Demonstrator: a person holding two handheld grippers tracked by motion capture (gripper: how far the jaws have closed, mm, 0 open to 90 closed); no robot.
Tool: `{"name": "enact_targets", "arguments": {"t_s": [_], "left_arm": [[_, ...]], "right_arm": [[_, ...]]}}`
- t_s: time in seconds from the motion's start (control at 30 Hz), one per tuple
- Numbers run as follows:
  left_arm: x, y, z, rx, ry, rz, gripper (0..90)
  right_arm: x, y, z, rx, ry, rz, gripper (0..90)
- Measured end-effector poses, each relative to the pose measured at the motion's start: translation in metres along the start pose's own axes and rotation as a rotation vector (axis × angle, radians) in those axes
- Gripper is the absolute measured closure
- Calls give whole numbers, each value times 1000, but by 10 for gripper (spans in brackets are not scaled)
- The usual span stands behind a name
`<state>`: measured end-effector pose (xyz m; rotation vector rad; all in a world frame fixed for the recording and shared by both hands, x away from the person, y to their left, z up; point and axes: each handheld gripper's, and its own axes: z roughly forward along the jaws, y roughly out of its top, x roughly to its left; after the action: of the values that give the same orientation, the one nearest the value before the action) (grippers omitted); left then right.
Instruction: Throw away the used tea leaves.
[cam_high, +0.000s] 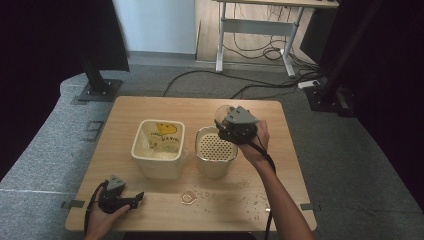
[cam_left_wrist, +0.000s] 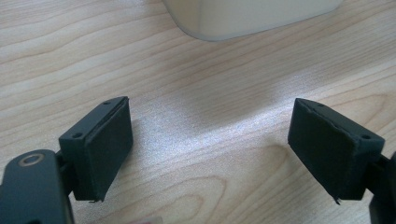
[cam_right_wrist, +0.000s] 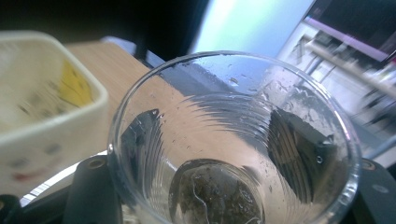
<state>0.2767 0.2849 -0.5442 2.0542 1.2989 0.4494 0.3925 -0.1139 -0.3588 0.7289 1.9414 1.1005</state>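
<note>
On a wooden table (cam_high: 150, 107): right gripper (cam_high: 235, 131) raised over a round perforated container (cam_high: 215, 150), jaws clamped on a clear plastic cup (cam_right_wrist: 233, 140) tipped on its side, droplets on its wall. Left gripper (cam_left_wrist: 210, 144) low at the near left edge, jaws spread wide, nothing between. Alongside, a cream square tub (cam_high: 158, 147) bearing a yellow smiley and dark lettering too blurred to read. Scattered crumbs (cam_high: 250, 195) near the front edge.

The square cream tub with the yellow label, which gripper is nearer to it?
Left. The left gripper rests just in front of the cream tub; the right gripper is across, above the strainer cup.
</note>
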Motion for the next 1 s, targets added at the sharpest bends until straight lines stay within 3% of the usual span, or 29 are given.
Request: {"name": "enact_targets", "arguments": {"t_s": [0.07,0.1,0.13,0.17,0.2,0.23,0.27,0.3,0.33,0.37,0.4,0.43,0.47,0.5,0.53,0.6,0.67,0.77,0.8,0.83,0.87,0.9,0.93,1.0], "left_arm": [[0,0,0,0,1,2,135],[0,0,0,0,1,2,135],[0,0,0,0,0,2,135],[0,0,0,0,0,2,135],[0,0,0,0,1,3,135],[0,0,0,0,1,4,135],[0,0,0,1,1,5,135],[0,0,0,1,1,6,135],[0,0,0,1,0,5,135],[0,0,0,1,0,5,135],[0,0,0,2,0,6,135],[0,0,0,2,1,7,135],[0,0,0,3,1,8,135],[0,0,0,2,1,8,135],[0,0,0,2,1,9,135],[0,0,0,2,0,9,135],[0,0,1,2,-1,10,135],[0,0,1,2,-1,11,135],[0,0,1,3,-1,12,135],[0,0,1,3,-1,12,135],[0,0,1,3,0,12,135],[0,0,1,3,0,12,135],[0,1,1,3,0,12,135],[0,1,1,5,2,13,135]], "right_arm": [[10,1,2,22,-63,-147,354],[13,2,3,30,-77,-197,355],[15,2,4,35,-86,-229,354],[15,2,4,35,-86,-229,354],[18,2,5,40,-96,-281,354],[22,2,6,51,-114,-350,354],[31,0,8,76,-152,-477,354],[31,0,8,76,-152,-477,354],[38,-3,12,88,-177,-583,354],[38,-3,12,88,-177,-583,354],[43,-6,15,110,-191,-670,354],[43,-6,15,110,-191,-670,354],[48,-9,20,128,-205,-741,355],[48,-9,20,128,-205,-741,355],[52,-12,25,152,-226,-833,355],[53,-13,26,159,-231,-860,355],[55,-17,31,179,-257,-960,356],[54,-21,34,210,-303,-1063,357],[54,-23,35,218,-324,-1095,357],[54,-23,35,218,-324,-1095,357],[53,-25,36,225,-348,-1141,358],[53,-25,36,225,-348,-1141,358],[53,-26,37,233,-384,-1220,359],[53,-27,37,235,-391,-1242,359]]}}
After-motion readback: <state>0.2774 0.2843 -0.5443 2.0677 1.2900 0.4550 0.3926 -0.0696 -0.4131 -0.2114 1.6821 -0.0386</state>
